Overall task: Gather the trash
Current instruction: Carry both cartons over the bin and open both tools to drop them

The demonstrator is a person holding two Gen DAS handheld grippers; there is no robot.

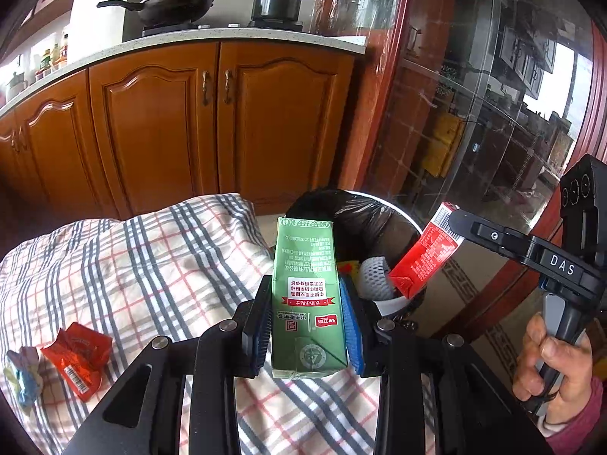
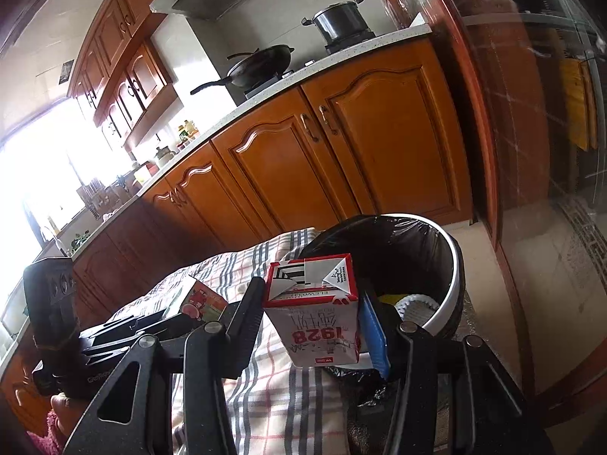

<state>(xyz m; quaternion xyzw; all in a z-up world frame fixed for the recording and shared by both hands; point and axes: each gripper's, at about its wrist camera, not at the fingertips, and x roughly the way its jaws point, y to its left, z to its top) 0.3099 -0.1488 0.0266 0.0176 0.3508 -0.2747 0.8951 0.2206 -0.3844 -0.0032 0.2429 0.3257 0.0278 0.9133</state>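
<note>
Left tool [image 1: 309, 326] clamps green carton [image 1: 307, 295]; right tool [image 2: 315, 326] clamps red carton [image 2: 316, 314], seemingly beside bin [image 2: 453, 288].

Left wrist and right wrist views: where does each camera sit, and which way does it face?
Left wrist: on the left gripper, looking down along a green carton toward the bin; the other hand shows.
Right wrist: on the right gripper, looking down past a red carton into the bin; the left gripper shows.
Shared: bin, checked cloth, stove pots, both cartons.
</note>
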